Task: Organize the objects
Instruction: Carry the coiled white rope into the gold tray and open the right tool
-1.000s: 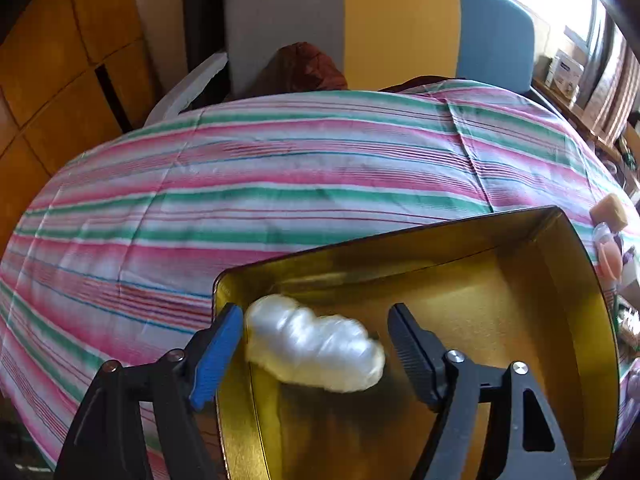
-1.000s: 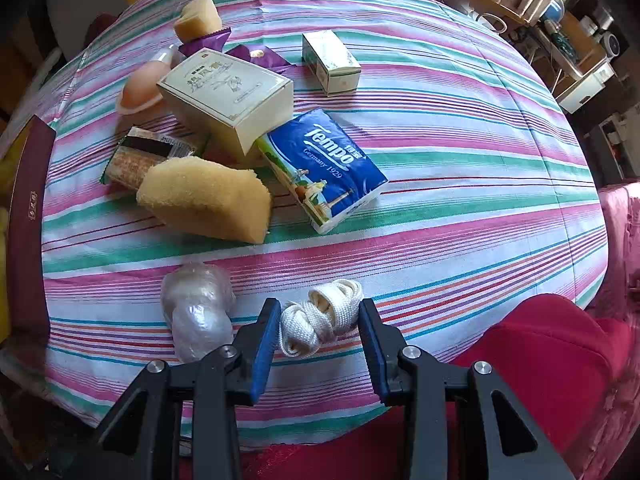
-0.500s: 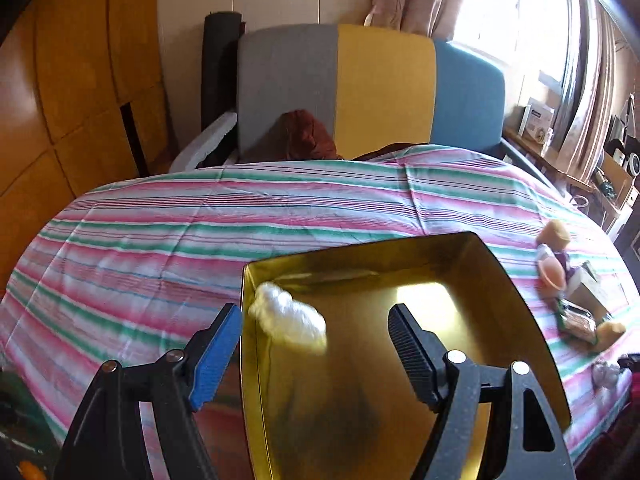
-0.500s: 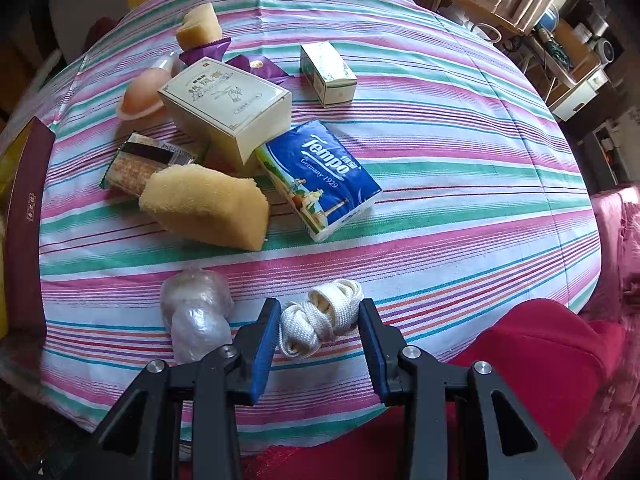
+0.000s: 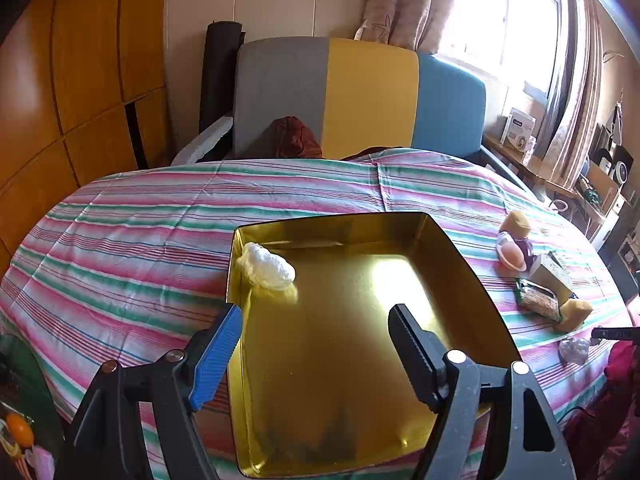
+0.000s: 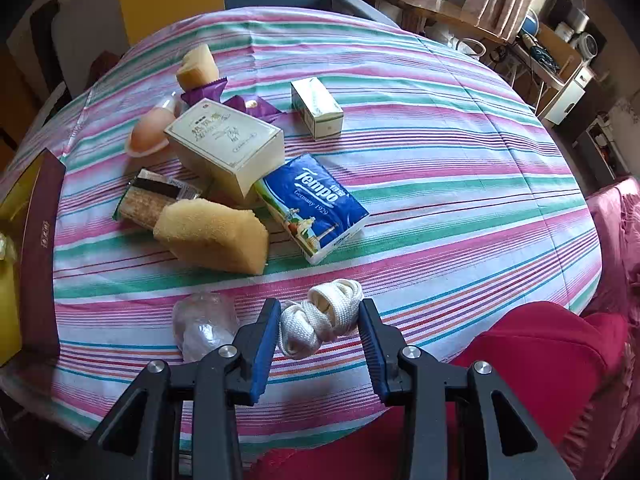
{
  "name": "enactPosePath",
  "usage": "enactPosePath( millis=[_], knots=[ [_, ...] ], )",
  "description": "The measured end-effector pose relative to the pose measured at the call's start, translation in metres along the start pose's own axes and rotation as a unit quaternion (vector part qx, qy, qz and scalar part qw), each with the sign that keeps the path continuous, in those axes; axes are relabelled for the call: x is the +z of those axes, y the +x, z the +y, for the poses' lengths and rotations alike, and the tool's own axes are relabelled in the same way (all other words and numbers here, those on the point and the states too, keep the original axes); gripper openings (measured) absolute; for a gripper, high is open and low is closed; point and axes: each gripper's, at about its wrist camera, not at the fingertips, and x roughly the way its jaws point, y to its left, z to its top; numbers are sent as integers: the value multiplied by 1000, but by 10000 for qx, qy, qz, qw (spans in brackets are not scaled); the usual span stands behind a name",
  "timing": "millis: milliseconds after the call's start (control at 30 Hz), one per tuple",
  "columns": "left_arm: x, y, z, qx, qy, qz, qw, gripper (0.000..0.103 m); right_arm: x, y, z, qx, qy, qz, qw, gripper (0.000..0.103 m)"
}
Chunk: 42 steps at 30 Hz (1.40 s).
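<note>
The left claw (image 5: 314, 344) stood wide apart, empty, above the gold tray (image 5: 472, 276). The right claw (image 6: 318, 334) clamped the white cord bundle (image 6: 320, 322) on the bench (image 6: 440, 160).

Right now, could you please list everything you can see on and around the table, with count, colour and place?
Tray: one, gold inside, left part of table.
Plastic bundle: one, white, tray's far left corner.
Rope bundle: one, white, near table edge between the right gripper's pads.
Clear wrap: one, crumpled, left of rope.
Sponges: two, yellow, in the pile.
Tissue pack: one, blue, mid-table.
Boxes: two, cream, one large and one small.
Snack packet: one, beside large sponge.
Tablecloth: one, striped.
Left gripper: open, over tray.
Right gripper: shut on rope.
</note>
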Motion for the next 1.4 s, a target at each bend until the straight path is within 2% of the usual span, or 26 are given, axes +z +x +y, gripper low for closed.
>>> enactPosePath(
  millis=[267,467,600,700,800,900,1000,1100,1167,1233,1400],
  knots=[
    [-10,-8,-5,-40,52,-19,10000,77,1,2,-14,119,315,-279,9990,40],
    [-14,-12,-2,-68,26,-20,10000,77,2,-7,-13,-27,313,-443,9985,40],
    [-16,-12,8,-67,-61,16,10000,77,13,-34,-3,-69,192,-801,9966,40],
    [-20,-10,17,-141,-215,80,9996,77,26,-63,18,162,12,-1094,9939,40],
    [-24,-10,33,-167,-484,175,9985,77,38,-89,65,638,-475,-1360,9875,40],
    [-30,-12,53,-104,-759,268,9967,76,44,-106,138,1267,-1195,-1530,9728,40],
    [-37,-16,74,14,-965,314,9948,74,39,-108,227,1883,-1989,-1464,9505,40],
    [-45,-21,95,187,-1172,327,9924,72,29,-95,314,2370,-2662,-1175,9269,40],
    [-49,-24,108,296,-1308,337,9904,72,19,-82,367,2545,-3012,-991,9136,40],
    [-52,-25,119,367,-1427,366,9884,71,10,-65,408,2656,-3225,-751,9054,40],
    [-58,-21,138,443,-1654,458,9842,71,2,-27,476,2690,-3549,-401,8945,40]
  ],
)
